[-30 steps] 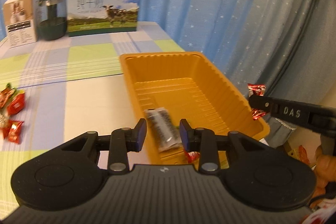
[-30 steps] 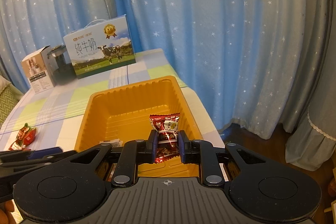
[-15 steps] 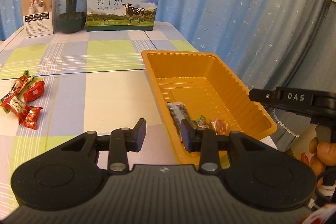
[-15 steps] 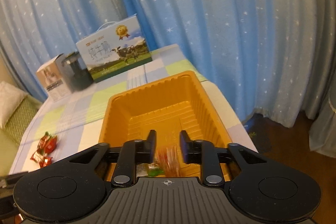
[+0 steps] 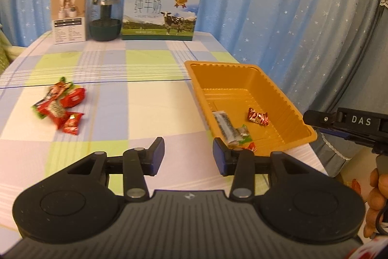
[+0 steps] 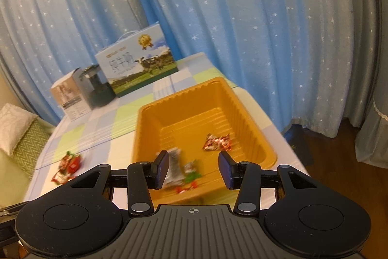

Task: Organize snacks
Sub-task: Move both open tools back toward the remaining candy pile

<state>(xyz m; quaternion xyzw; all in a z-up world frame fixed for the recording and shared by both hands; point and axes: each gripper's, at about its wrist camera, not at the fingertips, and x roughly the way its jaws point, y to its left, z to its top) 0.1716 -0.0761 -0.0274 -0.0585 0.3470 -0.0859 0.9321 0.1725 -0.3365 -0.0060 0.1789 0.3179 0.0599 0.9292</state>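
— Four wrapped snacks lie in the orange tray (image 5: 278,94), don't they?

— Yes, as far as I can count. A dark grey packet (image 5: 224,124) lies along the near left side, a green-and-white sweet (image 5: 243,134) touches its near end, a small red sweet (image 5: 252,146) sits by the near wall, and a red-and-silver sweet (image 5: 258,116) rests apart from them towards the middle of the floor.

— And the tray itself?

— It stands on the checked table (image 5: 145,64), at its right edge, close to the blue starred curtain (image 5: 266,4).

— Are any snacks outside it?

— A heap of red snacks (image 5: 59,104) lies on the table well to the left of the tray, some with green ends. The right wrist view shows the same heap, blurred.

— What are the grippers doing?

— The left gripper (image 5: 188,155) is over the table just beside the tray's near left corner, its jaws opening with nothing between them; only tablecloth shows in the gap. The right gripper (image 6: 193,170) points at the tray's near end, its jaws opening too and pinching nothing; the packet and sweets seen through the gap lie below on the tray floor. In the left view it reaches in from the right beyond the tray's near right corner, with a person's fingers (image 5: 375,198) on its handle.

— And at the back of the table?

— A milk carton box (image 5: 160,12) with a cow on it, a dark green jar (image 5: 105,16) beside it, and a small white box (image 5: 70,16) left of that.
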